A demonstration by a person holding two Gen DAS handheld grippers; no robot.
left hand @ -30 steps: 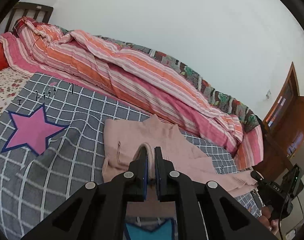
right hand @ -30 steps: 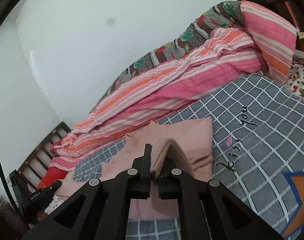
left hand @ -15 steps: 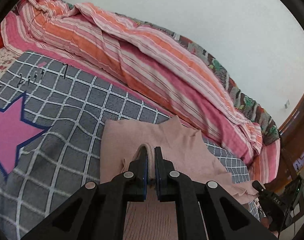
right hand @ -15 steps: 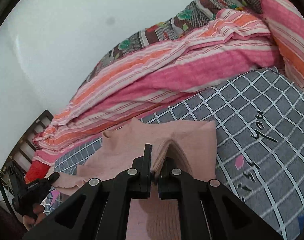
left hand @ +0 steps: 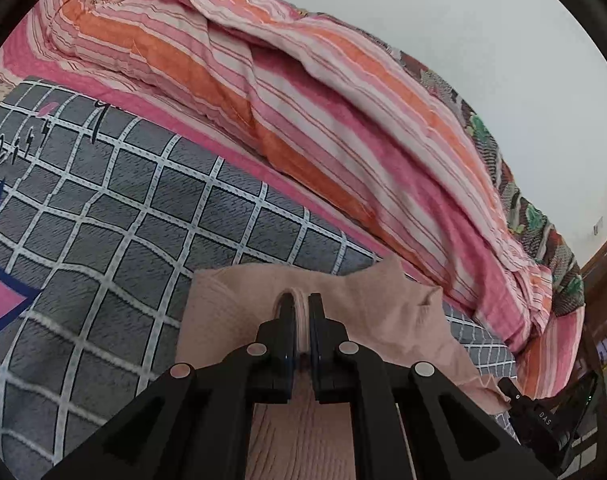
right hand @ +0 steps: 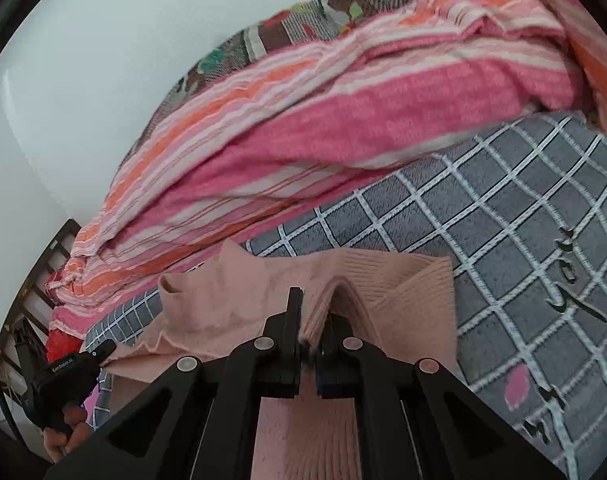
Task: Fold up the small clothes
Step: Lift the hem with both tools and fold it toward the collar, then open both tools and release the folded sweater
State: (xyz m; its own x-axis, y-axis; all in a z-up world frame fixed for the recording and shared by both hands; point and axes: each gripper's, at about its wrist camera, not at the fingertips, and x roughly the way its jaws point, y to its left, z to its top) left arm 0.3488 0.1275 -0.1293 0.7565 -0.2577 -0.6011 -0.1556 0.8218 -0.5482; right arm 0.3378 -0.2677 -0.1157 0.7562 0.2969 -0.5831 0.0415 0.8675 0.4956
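Observation:
A pale pink knit top [left hand: 231, 304] lies on the grey checked blanket [left hand: 143, 220]. My left gripper [left hand: 299, 308] is shut on a folded edge of the top, with fabric pinched between its fingers. In the right wrist view the same pink top [right hand: 407, 280] shows its ribbed hem. My right gripper [right hand: 315, 316] is shut on another bunched edge of it. The top's collar [right hand: 175, 284] points toward the left gripper [right hand: 71, 376], which shows at the lower left. The right gripper [left hand: 543, 420] shows at the lower right of the left wrist view.
A rolled pink and orange striped quilt [left hand: 303, 112] lies along the wall behind the top, also in the right wrist view [right hand: 323, 112]. A wooden headboard [right hand: 35, 280] stands at the far left. A wooden door frame [left hand: 599, 264] is at the right.
Both grippers have moved forward and lower toward the striped quilt, carrying the held edges of the pink top over the rest of it. Both stay shut on the fabric.

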